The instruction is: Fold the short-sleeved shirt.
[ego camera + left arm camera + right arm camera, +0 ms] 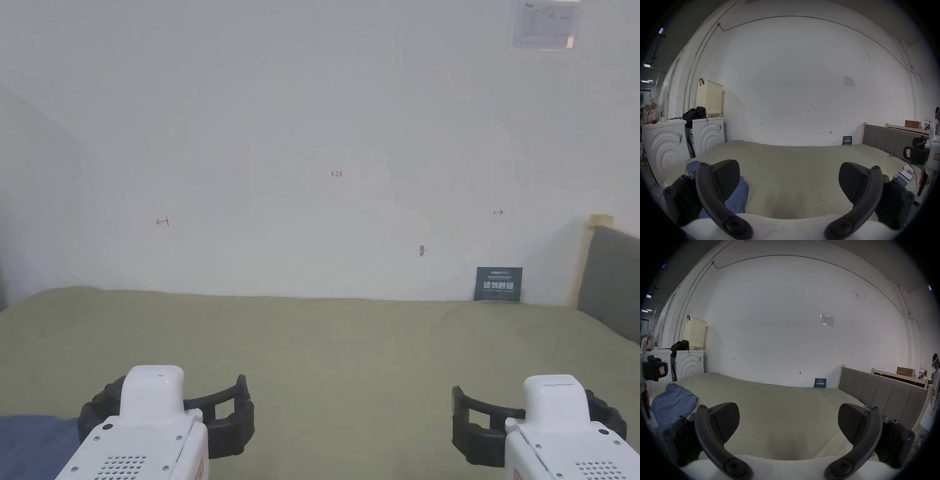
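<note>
Shirt (pixel 674 404): one blue garment lies crumpled at the left edge of the bed (pixel 350 350), on the pale green sheet and well apart from the bed's middle. It is not spread flat, so no fold appears to have begun; judged from this, the task is at its start. Left gripper (pixel 789 180): held level above the sheet, jaws spread wide with nothing between them; the blue cloth lies below and behind its left jaw, apparently not touching it. Right gripper (pixel 788 420): held level beside the first, jaws likewise spread wide and empty, over bare sheet. Both point toward the wall, probably a ready stance before reaching left for the garment. Count: one shirt, two grippers, two washing machines (pixel 708 134) beyond the bed's left side, one basket (pixel 709 97) on top, two phones (pixel 903 177) at the right edge.
</note>
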